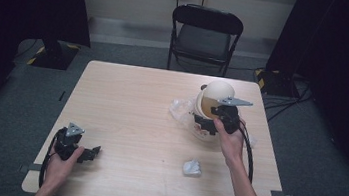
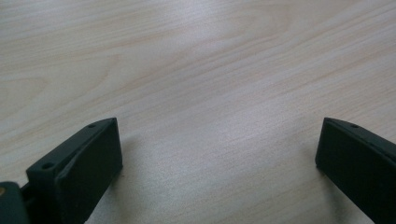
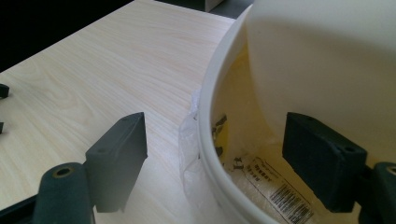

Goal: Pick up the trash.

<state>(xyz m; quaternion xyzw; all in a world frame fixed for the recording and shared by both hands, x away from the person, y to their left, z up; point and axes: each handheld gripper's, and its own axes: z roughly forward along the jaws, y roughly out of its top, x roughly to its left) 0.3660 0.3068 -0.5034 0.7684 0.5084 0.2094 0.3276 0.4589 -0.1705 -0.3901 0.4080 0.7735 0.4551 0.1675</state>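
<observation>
A white instant-noodle bowl (image 1: 203, 129) stands right of the table's middle, its cream lid (image 1: 217, 94) peeled up and standing behind it. My right gripper (image 1: 214, 114) hovers over the bowl's near side. In the right gripper view that gripper (image 3: 217, 129) is open and straddles the white rim (image 3: 208, 154), one jaw outside the bowl and the other in front of the raised lid (image 3: 322, 56). My left gripper (image 1: 94, 152) rests at the front left of the table, and in the left gripper view it (image 2: 219, 144) is open over bare wood.
Clear plastic wrap (image 1: 180, 108) lies against the bowl's left side. A crumpled white scrap (image 1: 192, 167) sits near the front edge. A black folding chair (image 1: 205, 36) stands beyond the wooden table (image 1: 131, 103). Dark curtains flank the room.
</observation>
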